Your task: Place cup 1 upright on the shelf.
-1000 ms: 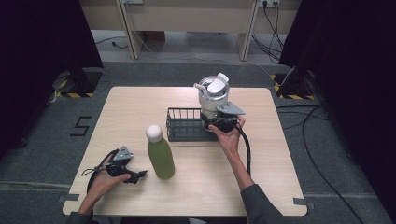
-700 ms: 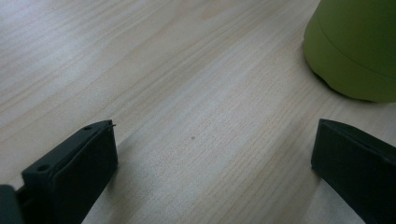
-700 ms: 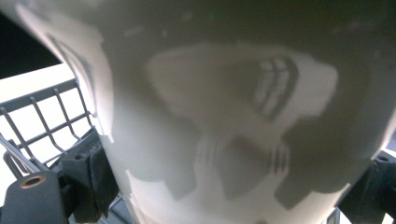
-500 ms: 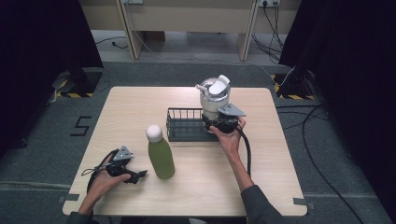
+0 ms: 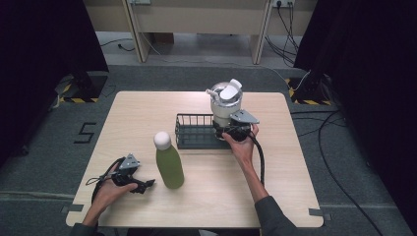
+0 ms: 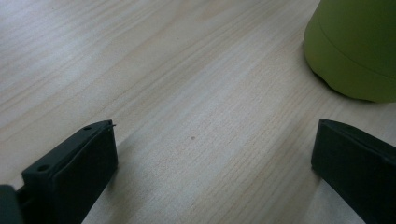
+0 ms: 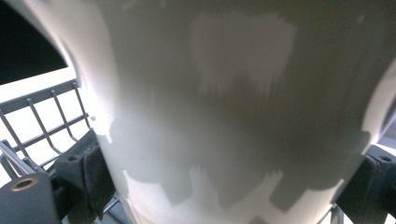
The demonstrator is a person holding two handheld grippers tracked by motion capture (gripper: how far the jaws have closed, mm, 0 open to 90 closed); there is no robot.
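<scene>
presently: white jug [image 5: 225, 105], lidded, at the right end of the wire rack [image 5: 196, 132]; rigid, smooth, likely slippery, top-heavy. right claw [image 5: 231, 132] clamps its lower body; left claw [image 5: 142, 184] wide, idle.

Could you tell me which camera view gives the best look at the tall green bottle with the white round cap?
The high view: the tall green bottle with the white round cap stands there whole and upright on the pale wooden table. The left gripper view catches just its green base at the upper right, beyond the open jaws.
</scene>
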